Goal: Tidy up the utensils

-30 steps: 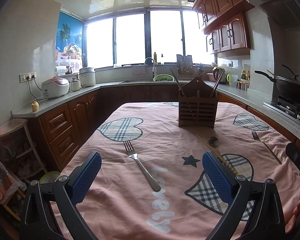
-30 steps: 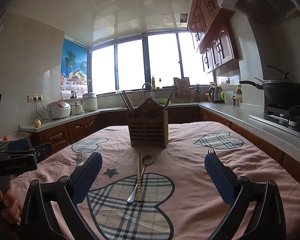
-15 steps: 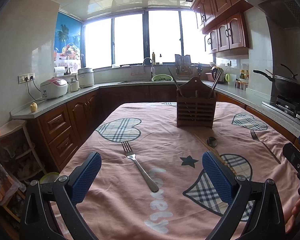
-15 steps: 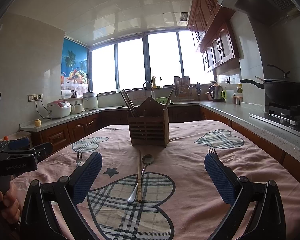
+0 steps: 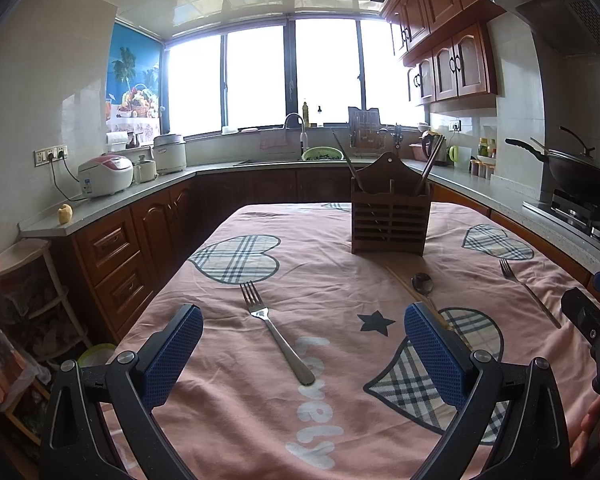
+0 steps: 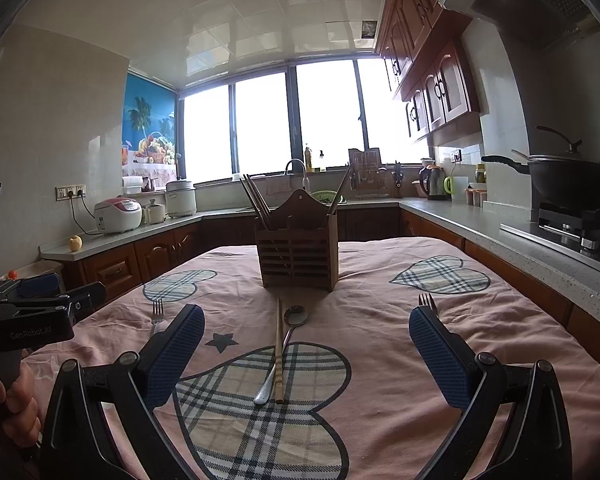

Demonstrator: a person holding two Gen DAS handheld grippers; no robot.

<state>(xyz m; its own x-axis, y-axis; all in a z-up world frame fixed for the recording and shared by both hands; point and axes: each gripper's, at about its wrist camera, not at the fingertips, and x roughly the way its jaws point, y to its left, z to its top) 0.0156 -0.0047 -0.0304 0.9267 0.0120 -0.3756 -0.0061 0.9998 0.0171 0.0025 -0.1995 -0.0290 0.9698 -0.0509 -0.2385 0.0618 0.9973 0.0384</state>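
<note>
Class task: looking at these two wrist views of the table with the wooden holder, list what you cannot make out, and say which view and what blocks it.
- Right fork, right wrist view: handle hidden behind a gripper finger.
- Wooden holder contents, both views: slatted walls hide everything below the chopstick tops.
- Left fork, right wrist view: handle hidden behind a gripper finger.
- Counter bottles, both views: too small to identify.

We read two things here. On the pink tablecloth (image 5: 236,400), white letters spell "Lovely", running toward us between our left gripper's (image 5: 304,352) spread fingers, just right of the fork (image 5: 276,334) lying there. In the right wrist view, "GenRobot.AI" stands in pale print on the black body of the left gripper (image 6: 36,330), off to the left of the right gripper's (image 6: 306,354) fingers. Nothing else is legible.
</note>
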